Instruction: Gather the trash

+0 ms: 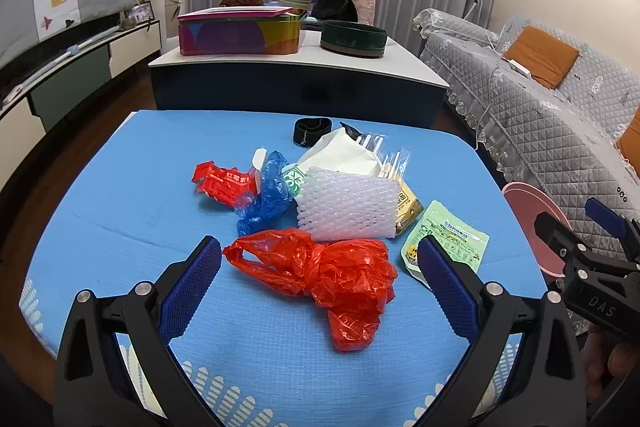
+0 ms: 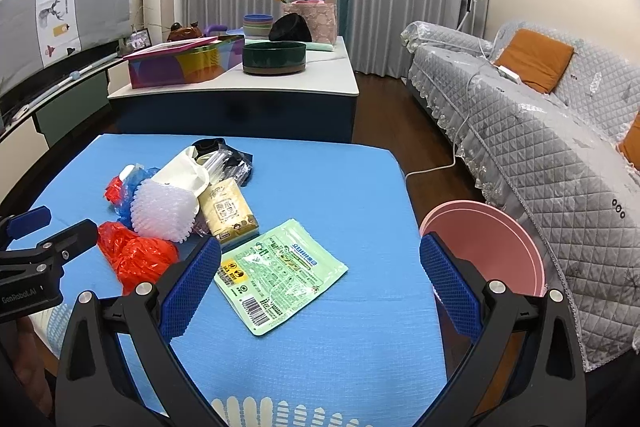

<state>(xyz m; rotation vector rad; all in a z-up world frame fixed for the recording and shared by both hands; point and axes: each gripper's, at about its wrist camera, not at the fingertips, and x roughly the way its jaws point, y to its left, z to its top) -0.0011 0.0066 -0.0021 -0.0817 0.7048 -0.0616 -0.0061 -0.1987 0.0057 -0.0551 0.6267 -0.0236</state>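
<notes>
With your left gripper [image 1: 320,267] spread wide over the crumpled red plastic bag [image 1: 332,275] at the near edge of the trash pile and your right gripper [image 2: 320,267] equally wide above the flat green pouch [image 2: 280,273], expect the bag to be light, soft and slippery, so pinch its bunched middle.

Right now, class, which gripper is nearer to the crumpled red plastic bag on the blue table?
Left. The left gripper hangs open directly over the red plastic bag, which lies between its fingers. The right gripper is open further right, over the green packet.
</notes>
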